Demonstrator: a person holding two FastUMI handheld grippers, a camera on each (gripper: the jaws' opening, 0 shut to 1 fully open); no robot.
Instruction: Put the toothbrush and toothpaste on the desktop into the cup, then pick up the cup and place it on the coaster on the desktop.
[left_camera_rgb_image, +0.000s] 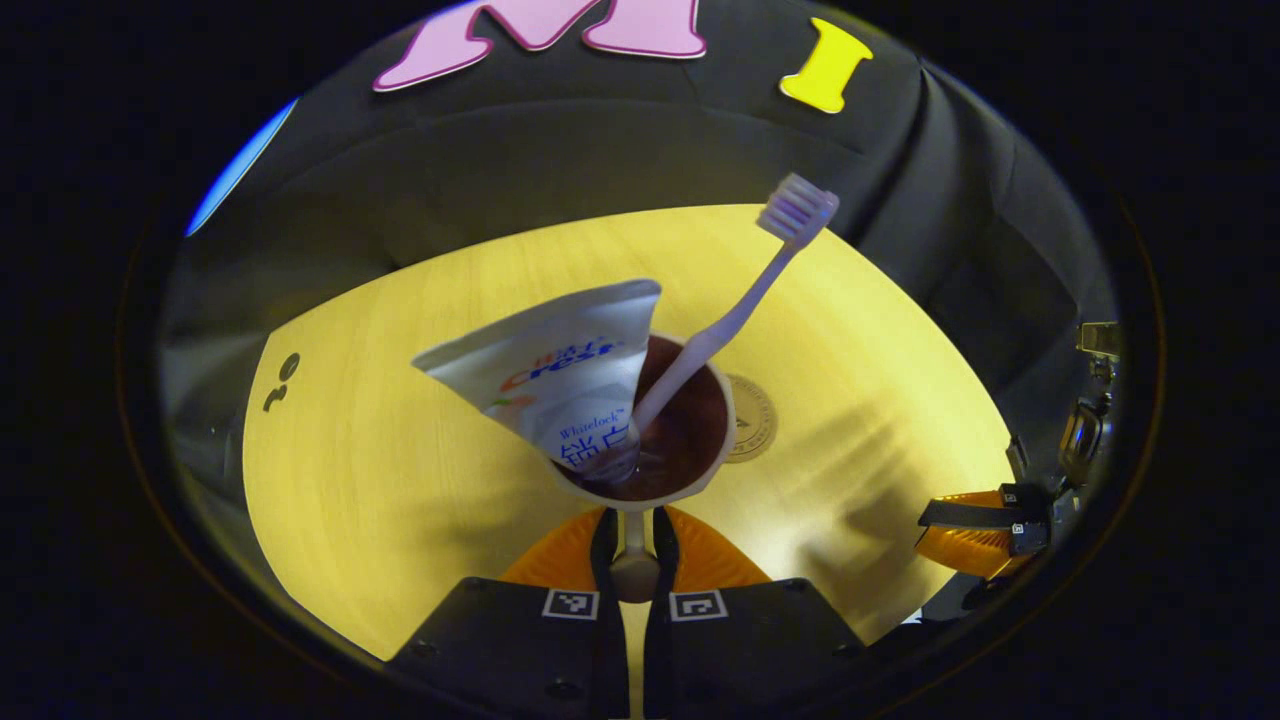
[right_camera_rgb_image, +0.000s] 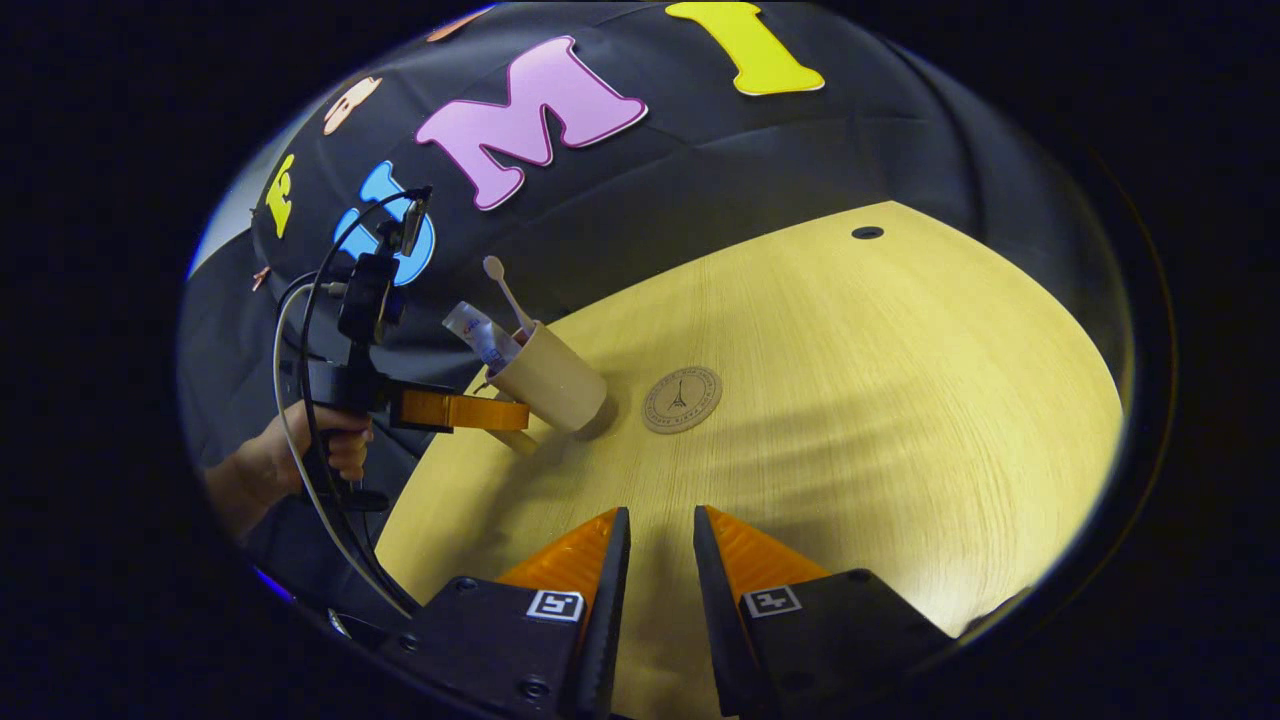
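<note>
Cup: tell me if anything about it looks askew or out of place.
The cup is tilted, leaning toward the coaster rather than upright, with the left gripper shut on its rim. It sits beside the coaster, not on it. The toothbrush and toothpaste are inside, nothing spilled.

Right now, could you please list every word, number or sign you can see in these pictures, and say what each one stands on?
toothpaste: printed label wording, partly sunk in the cup; being a label, it is not quoted here.
coaster: a tower emblem inside a ring of lettering, too small to read.
left gripper and right gripper: two square black-and-white marker tags each, patterns only, no words.
No numbers are readable.
</note>
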